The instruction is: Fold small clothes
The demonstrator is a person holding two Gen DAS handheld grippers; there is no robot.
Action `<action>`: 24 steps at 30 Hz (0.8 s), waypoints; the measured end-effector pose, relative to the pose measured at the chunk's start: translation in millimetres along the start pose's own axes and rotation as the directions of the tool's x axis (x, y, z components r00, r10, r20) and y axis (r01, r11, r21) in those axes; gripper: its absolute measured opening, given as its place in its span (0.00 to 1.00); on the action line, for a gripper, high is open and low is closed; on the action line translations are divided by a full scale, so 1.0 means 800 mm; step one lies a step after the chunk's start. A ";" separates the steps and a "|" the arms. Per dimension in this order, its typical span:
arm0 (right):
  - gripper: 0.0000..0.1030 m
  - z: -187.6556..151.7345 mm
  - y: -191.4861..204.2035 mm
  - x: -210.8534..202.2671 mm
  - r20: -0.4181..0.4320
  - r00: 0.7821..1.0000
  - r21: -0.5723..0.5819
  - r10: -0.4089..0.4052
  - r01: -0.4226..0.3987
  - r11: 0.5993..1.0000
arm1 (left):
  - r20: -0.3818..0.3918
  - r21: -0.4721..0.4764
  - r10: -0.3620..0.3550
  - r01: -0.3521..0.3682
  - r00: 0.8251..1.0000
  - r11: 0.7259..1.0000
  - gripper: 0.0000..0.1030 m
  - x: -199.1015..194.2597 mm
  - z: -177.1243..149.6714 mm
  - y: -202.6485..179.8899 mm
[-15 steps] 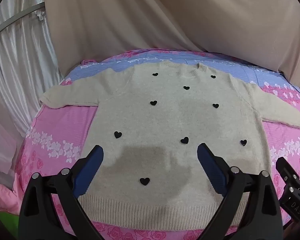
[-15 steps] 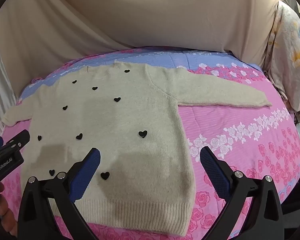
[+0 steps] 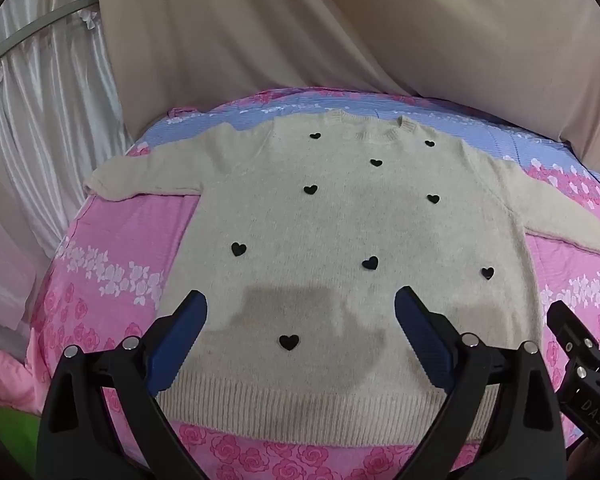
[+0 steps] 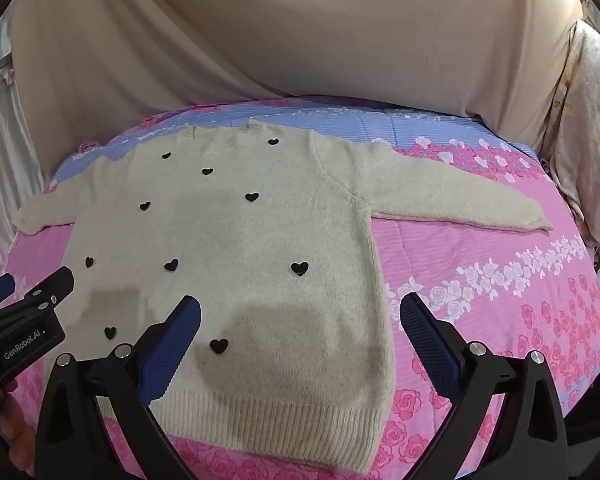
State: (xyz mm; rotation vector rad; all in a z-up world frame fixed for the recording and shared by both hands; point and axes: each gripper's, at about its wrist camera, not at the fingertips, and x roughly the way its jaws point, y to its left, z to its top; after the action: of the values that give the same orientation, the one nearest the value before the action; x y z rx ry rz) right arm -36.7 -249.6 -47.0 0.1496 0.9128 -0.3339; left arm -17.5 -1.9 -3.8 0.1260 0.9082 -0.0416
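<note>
Sweater lies flat, centre frame, sleeves out to both sides, on the pink floral bedspread | left gripper spread wide above the hem, gripping nothing | right gripper wide too, empty, over the lower right corner | dark patches near hem, probably shadows

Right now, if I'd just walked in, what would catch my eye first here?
A cream sweater dotted with black hearts, lying flat with its sleeves spread across a pink rose-patterned bedspread. Nearest the cameras, the left gripper and right gripper hover open above its ribbed hem, holding nothing. Beige cloth drapes behind the bed.
</note>
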 end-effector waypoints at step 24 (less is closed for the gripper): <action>0.95 -0.010 -0.002 0.004 -0.020 1.000 -0.015 0.021 -0.021 1.000 | -0.034 0.004 0.018 -0.017 0.999 1.000 0.90 0.003 -0.019 0.000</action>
State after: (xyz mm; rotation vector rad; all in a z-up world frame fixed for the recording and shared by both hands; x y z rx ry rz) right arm -41.0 -250.0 -54.5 0.1482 0.9327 -0.3062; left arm -28.1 0.4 -14.8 0.1387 0.9415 -0.0251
